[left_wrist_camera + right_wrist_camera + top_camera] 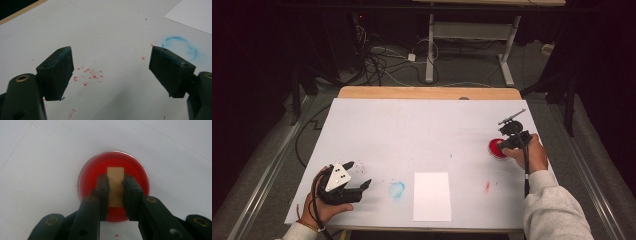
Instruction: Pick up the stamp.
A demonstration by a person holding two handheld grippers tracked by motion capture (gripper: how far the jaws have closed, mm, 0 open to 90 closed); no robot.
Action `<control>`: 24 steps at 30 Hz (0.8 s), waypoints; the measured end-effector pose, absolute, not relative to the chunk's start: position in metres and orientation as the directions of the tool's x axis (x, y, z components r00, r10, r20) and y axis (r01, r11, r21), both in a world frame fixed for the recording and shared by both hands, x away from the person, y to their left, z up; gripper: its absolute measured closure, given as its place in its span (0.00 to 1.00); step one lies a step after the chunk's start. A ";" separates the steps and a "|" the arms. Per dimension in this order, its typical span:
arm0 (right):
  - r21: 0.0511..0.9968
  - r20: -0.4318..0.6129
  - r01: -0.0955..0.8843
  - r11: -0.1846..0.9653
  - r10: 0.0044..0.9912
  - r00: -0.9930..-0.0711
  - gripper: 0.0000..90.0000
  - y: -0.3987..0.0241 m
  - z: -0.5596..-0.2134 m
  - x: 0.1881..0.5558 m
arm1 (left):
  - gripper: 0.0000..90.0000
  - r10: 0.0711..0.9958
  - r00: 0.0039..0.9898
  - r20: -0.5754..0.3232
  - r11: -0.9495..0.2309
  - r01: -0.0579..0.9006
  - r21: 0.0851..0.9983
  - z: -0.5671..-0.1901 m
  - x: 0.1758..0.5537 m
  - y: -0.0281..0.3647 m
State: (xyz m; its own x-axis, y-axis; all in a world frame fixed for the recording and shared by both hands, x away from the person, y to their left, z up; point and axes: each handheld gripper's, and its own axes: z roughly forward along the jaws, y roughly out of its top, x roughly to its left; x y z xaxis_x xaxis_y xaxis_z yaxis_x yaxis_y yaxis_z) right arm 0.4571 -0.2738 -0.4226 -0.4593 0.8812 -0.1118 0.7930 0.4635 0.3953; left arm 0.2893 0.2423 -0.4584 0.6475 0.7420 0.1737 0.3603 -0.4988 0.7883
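My right gripper [115, 178] is shut on a small pale wooden block [115, 173], which stands upright over a round red ink pad [90, 177] in a shallow dish. In the high view this gripper [513, 134] sits at the table's right side, above the red ink pad [495, 148]. My left gripper [359, 173] rests low at the front left, open with nothing between its fingers. The left gripper view shows its jaws [111, 53] spread wide over bare white table with red specks [90, 75].
A white sheet of paper [432, 196] lies at the front centre of the white table [422, 125]. A blue ring stain [397, 189] marks the table left of the sheet and a red smear [487, 186] marks it to the right. Cables and desk legs stand beyond the far edge.
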 end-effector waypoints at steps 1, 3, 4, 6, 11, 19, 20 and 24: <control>0.398 -0.113 0.792 0.463 0.881 -0.459 0.85 -0.274 -0.423 0.457 | 0.22 0.742 0.648 0.173 -0.498 0.360 0.789 -0.459 0.289 0.242; 0.406 -0.107 0.791 0.459 0.883 -0.457 0.85 -0.275 -0.423 0.456 | 0.22 0.743 0.647 0.169 -0.493 0.360 0.792 -0.459 0.290 0.243; 0.406 -0.107 0.790 0.459 0.883 -0.458 0.85 -0.276 -0.423 0.456 | 0.22 0.745 0.647 0.166 -0.491 0.362 0.792 -0.459 0.291 0.244; 0.405 -0.103 0.790 0.461 0.881 -0.461 0.85 -0.276 -0.423 0.457 | 0.22 0.747 0.646 0.159 -0.486 0.367 0.793 -0.460 0.293 0.245; 0.396 -0.119 0.786 0.474 0.876 -0.468 0.85 -0.274 -0.423 0.457 | 0.22 0.746 0.648 0.154 -0.482 0.366 0.796 -0.460 0.293 0.247; 0.400 -0.133 0.777 0.486 0.870 -0.476 0.85 -0.273 -0.422 0.455 | 0.22 0.742 0.651 0.159 -0.487 0.360 0.796 -0.459 0.292 0.245; 0.402 -0.131 0.777 0.484 0.871 -0.474 0.85 -0.273 -0.422 0.455 | 0.22 0.742 0.650 0.163 -0.490 0.359 0.795 -0.459 0.291 0.245; 0.414 -0.121 0.777 0.474 0.875 -0.470 0.85 -0.277 -0.420 0.454 | 0.22 0.740 0.653 0.163 -0.490 0.357 0.795 -0.459 0.290 0.245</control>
